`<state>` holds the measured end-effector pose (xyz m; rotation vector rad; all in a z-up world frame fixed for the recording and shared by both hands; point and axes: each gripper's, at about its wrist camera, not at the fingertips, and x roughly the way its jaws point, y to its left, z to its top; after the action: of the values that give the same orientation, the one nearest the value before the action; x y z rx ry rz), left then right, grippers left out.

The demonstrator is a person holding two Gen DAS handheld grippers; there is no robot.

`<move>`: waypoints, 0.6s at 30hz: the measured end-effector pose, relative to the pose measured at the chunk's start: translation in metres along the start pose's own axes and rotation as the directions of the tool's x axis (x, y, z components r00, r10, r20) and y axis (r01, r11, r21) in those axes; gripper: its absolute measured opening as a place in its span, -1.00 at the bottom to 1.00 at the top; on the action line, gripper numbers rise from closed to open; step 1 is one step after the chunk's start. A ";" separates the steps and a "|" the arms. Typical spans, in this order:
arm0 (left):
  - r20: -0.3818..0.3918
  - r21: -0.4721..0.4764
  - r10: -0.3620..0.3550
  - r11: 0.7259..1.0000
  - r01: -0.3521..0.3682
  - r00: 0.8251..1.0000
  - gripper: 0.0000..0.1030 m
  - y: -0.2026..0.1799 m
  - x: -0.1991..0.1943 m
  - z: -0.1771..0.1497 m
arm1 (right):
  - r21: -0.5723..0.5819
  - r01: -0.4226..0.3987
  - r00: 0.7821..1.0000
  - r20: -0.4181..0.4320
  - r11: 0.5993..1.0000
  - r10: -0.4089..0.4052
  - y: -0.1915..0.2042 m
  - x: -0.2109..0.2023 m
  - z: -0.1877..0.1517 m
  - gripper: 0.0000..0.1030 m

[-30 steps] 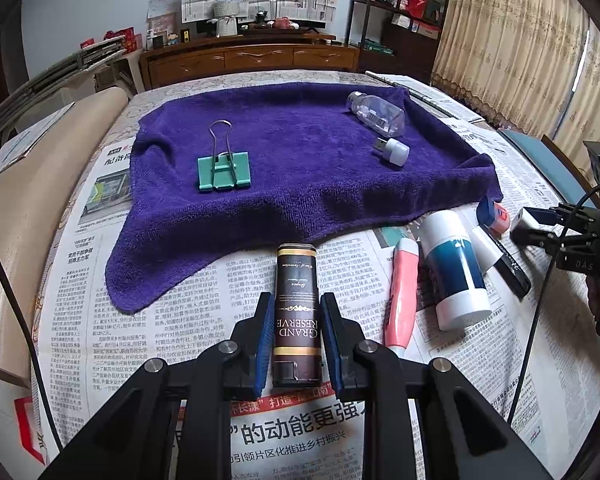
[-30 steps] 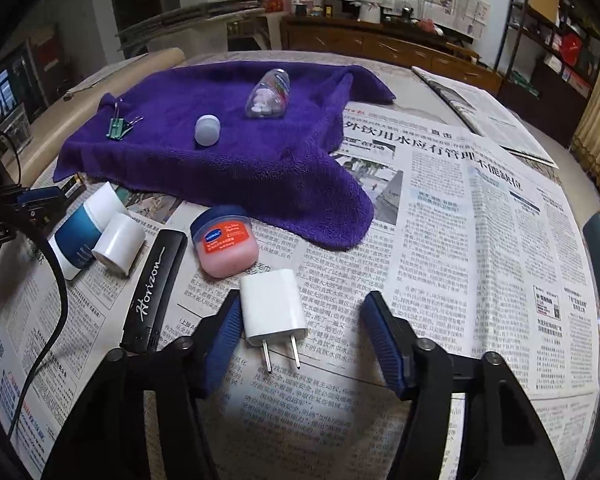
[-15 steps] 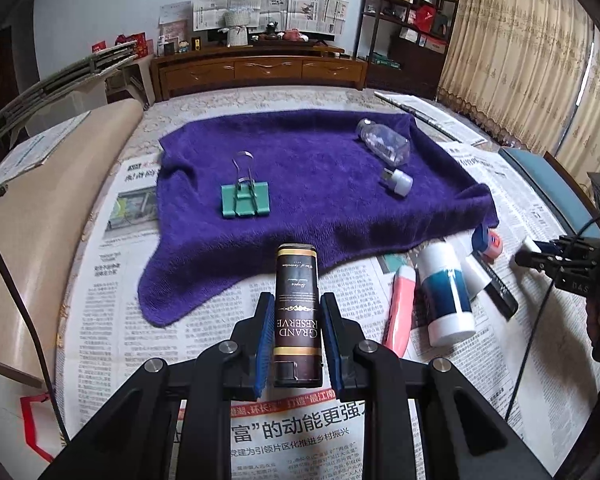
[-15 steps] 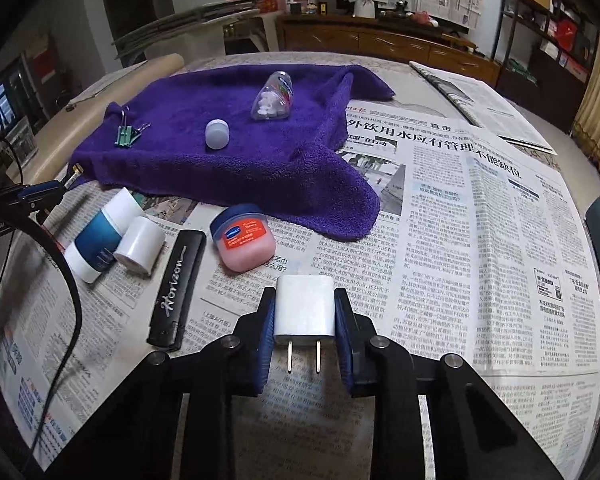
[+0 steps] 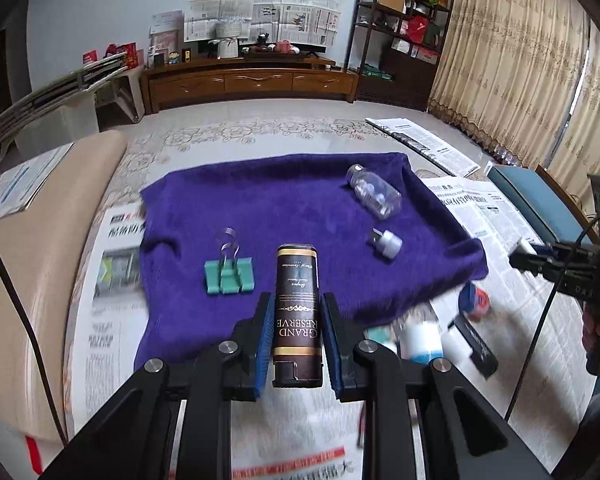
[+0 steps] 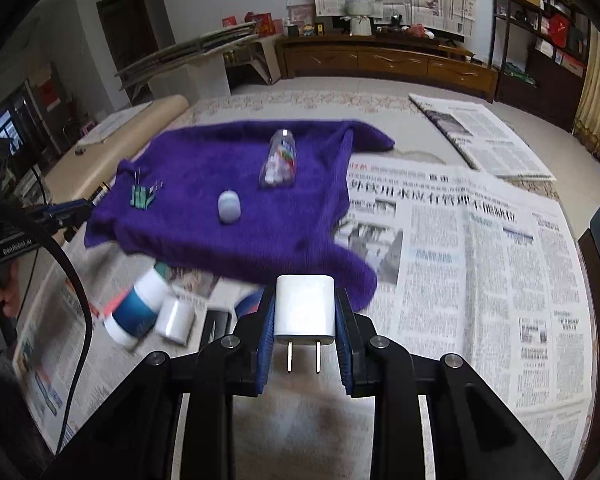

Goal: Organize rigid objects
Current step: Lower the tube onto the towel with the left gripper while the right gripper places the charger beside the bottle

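Between the left claw's (image 5: 296,332) pads sits a clamped brown lighter (image 5: 297,312), while the right claw (image 6: 304,320), angled downward, grips a white charger (image 6: 305,307).

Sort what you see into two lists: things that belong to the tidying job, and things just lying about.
Job:
- brown tube in the left gripper
- white charger in the right gripper
- purple towel
- green binder clip
- clear bottle

Lying about:
- newspapers
- wooden cabinet
- curtains
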<state>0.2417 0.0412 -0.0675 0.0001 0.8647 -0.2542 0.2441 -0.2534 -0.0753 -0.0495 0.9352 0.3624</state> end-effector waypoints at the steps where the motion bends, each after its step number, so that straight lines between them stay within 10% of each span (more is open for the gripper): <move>1: -0.001 0.004 0.000 1.000 0.000 1.000 -0.56 0.000 0.004 0.005 | -0.004 -0.003 1.000 0.011 1.000 0.003 0.001 0.003 0.010 -0.47; 18: -0.098 0.056 0.011 0.998 -0.006 0.995 -0.56 -0.008 0.100 0.049 | -0.117 -0.009 0.992 -0.122 0.993 -0.005 0.029 0.111 0.071 -0.48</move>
<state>0.3391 0.0064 -0.1102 0.0691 0.9551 -0.2724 0.3494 -0.1805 -0.1182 -0.1805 1.0346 0.4195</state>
